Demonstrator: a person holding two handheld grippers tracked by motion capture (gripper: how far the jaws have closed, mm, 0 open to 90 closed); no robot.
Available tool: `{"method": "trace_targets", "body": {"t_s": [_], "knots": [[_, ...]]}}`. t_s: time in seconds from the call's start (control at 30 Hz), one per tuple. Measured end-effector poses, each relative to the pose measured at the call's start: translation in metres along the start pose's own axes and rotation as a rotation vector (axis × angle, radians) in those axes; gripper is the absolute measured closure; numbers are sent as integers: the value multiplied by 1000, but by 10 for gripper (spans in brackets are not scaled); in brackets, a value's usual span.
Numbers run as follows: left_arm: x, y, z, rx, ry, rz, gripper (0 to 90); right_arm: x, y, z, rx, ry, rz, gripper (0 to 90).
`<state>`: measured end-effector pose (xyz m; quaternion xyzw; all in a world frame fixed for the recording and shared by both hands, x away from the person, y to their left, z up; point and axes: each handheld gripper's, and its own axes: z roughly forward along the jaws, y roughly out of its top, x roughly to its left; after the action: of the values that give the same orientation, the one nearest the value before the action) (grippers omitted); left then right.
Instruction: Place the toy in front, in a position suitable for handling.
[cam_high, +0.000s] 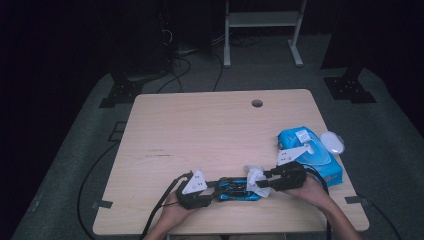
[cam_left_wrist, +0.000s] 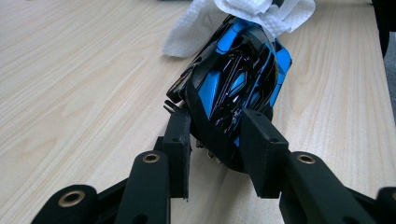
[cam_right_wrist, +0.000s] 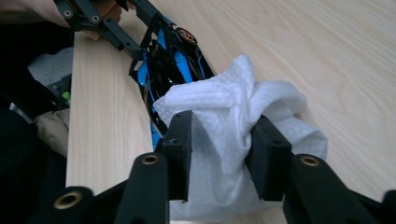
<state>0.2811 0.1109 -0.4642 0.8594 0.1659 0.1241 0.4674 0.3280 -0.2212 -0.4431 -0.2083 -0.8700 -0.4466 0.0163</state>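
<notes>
Here, two tongs worked a blue-and-black toy car (cam_high: 235, 189) with a white wipe (cam_high: 256, 179) near the worktop's (cam_high: 200, 130) six-o'clock edge.

The left tongs (cam_left_wrist: 219, 140) were clamped on one end of the car, pads against its sides. The right tongs (cam_right_wrist: 219, 140) straddled the bunched wipe at the car's other end; whether the pads pressed it was hard to judge. A blue wipes pack (cam_high: 310, 152) lay at about four o'clock, a white mouse (cam_high: 332, 142) just beside it.

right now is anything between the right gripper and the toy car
Yes: a crumpled white wipe sits between the right gripper jaws and lies against the blue and black toy car. The left gripper clamps the car's other end.
</notes>
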Motion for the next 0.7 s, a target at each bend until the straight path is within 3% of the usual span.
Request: {"method": "trace_targets", "body": {"t_s": [0.17,0.37,0.4,0.57,0.6,0.7], "knots": [[0,0,0,0,1,4,638,-4,-1,1,-6,37,5,557],[-1,0,0,-2,5,4,636,-3,2,2,7,11,-8,558],[-1,0,0,-2,7,6,636,0,5,2,24,-13,-26,556],[-2,-1,-1,-4,11,17,640,0,8,3,38,-23,-32,549],[-4,0,-2,3,14,45,642,-1,8,3,50,-66,-35,496],[-5,0,-2,1,12,49,643,-3,6,7,57,-29,-11,507]]}}
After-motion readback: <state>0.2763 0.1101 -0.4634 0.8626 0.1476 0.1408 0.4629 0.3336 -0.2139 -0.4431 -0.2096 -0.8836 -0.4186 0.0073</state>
